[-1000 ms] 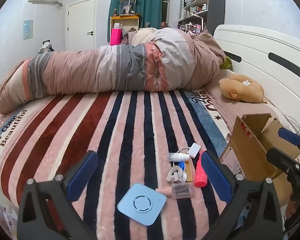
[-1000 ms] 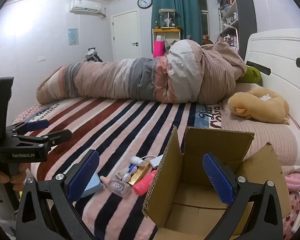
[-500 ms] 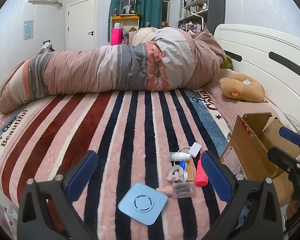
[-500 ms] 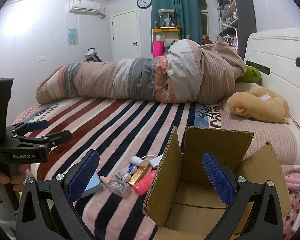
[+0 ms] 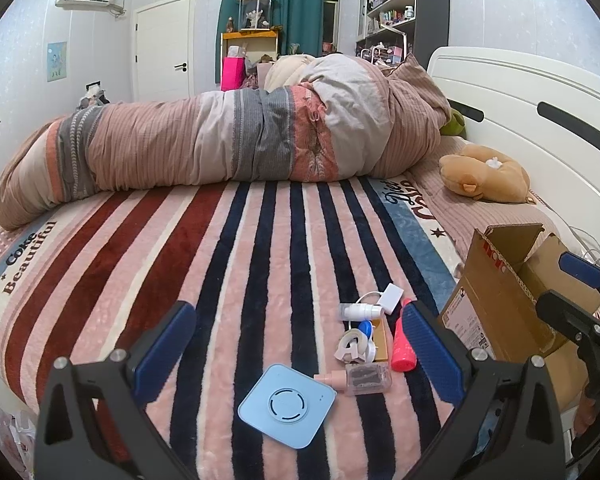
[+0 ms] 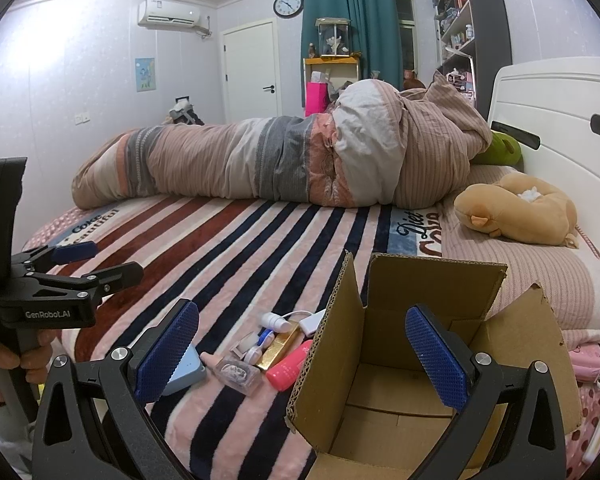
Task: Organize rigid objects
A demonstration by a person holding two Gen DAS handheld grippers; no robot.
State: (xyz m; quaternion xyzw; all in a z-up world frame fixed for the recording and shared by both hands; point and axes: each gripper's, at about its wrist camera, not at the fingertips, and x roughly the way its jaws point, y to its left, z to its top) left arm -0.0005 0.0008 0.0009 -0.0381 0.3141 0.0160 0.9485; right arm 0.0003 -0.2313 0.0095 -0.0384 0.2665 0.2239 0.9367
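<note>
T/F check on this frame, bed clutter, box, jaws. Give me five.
1. The cardboard box is open on top. True.
2. The left gripper holds the pink bottle. False: its jaws are open and empty; the bottle lies on the blanket.
3. The blue square device lies flat on the blanket. True.
4. The box already holds several items. False: the visible inside looks bare.
5. The right gripper is shut. False: its jaws are wide open.
</note>
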